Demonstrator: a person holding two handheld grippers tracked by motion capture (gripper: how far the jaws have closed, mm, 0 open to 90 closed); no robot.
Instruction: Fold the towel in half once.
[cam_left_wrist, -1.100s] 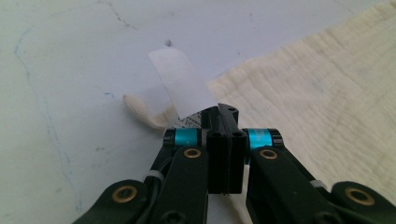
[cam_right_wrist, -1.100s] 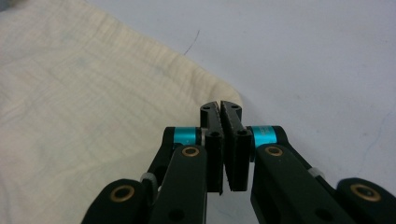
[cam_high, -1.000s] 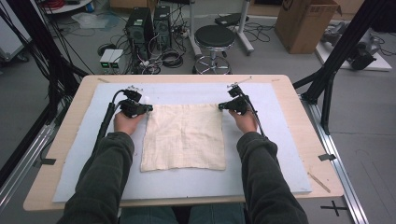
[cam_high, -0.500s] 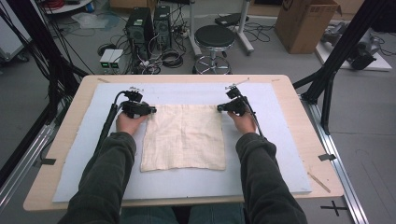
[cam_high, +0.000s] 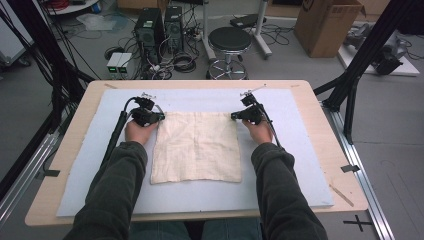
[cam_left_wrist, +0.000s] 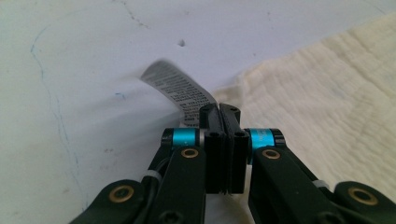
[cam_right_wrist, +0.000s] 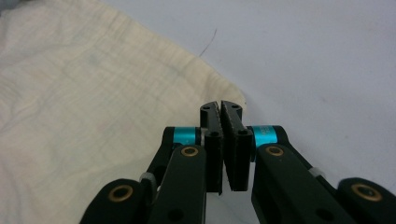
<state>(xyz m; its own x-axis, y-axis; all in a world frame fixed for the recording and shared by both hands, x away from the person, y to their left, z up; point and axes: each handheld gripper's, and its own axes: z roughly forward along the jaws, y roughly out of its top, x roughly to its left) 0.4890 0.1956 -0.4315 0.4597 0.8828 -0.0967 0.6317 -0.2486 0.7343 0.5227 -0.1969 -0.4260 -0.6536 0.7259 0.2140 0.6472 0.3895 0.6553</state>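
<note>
Cream, creased cloth (cam_high: 196, 147) lies flat; both tools, left (cam_high: 161, 117) and right (cam_high: 233, 117), clenched at its far corners.

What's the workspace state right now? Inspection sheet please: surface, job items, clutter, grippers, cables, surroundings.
Surface: pale blue mat on a wooden table.
Job's things: cream cloth lying flat mid-mat; printed label at its far left corner.
Clutter: nothing seen on the mat.
Grippers: left gripper shut at the cloth's far left corner, its jaws have just been closing; right gripper shut at the far right corner. Whether either pinches fabric is unclear.
Cables: one trails back along each forearm.
Surroundings: stool, computer towers, cardboard box.
</note>
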